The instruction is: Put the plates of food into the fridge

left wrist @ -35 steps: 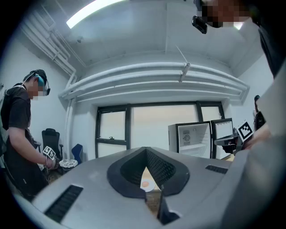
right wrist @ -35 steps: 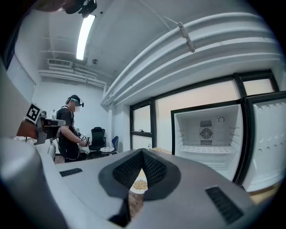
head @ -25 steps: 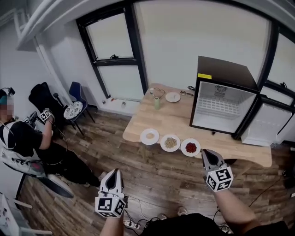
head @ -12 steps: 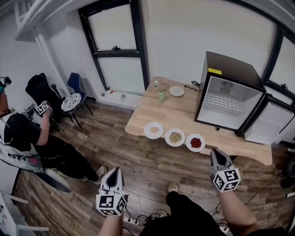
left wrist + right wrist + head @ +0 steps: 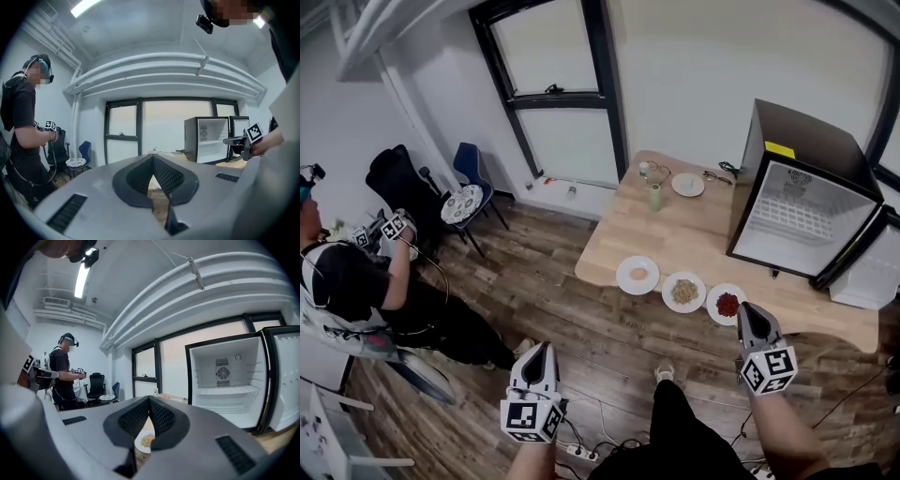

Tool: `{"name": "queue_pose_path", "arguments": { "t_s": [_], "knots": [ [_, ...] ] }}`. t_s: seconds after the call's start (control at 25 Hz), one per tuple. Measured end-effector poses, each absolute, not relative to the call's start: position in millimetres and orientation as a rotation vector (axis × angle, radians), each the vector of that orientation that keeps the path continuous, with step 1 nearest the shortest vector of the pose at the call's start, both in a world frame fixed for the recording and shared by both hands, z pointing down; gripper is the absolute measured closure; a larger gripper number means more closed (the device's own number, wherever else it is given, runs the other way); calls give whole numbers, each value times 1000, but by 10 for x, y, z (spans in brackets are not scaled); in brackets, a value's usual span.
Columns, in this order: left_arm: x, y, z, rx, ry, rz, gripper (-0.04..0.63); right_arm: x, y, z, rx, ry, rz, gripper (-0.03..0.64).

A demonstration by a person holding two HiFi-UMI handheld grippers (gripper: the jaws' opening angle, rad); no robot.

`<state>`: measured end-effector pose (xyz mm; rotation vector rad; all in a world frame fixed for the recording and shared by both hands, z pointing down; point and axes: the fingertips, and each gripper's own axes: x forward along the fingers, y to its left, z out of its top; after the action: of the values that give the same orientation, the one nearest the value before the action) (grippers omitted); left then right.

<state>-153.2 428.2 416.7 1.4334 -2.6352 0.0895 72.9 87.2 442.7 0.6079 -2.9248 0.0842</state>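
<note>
Head view: fridge door [image 5: 868, 281] cut off right.

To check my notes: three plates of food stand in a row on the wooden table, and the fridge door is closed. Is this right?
Not quite: the door of the fridge is open, as the head view and the right gripper view show. The three plates of food do stand in a row on the wooden table.
</note>
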Motion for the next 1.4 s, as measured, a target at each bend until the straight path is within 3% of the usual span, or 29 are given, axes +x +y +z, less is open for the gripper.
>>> {"name": "queue_pose_path", "arguments": {
  "t_s": [0.48, 0.72, 1.16, 1.4],
  "knots": [
    [-2436, 3142, 4082, 1493, -2579, 17, 591, -119, -143, 4658, 642, -2866, 199, 604],
    [-2853, 2241, 4010, 1563, -2588, 61, 591, -356, -763, 4604, 726, -2880, 49, 604],
    [-3031, 1026, 4115, 1721, -2465, 189, 591, -695, -1218, 4405, 798, -2948, 144, 604],
    [-2936, 399, 4166, 1962, -2303, 233, 591, -486, -1333, 4376, 967, -2908, 135, 604]
  ]
}}
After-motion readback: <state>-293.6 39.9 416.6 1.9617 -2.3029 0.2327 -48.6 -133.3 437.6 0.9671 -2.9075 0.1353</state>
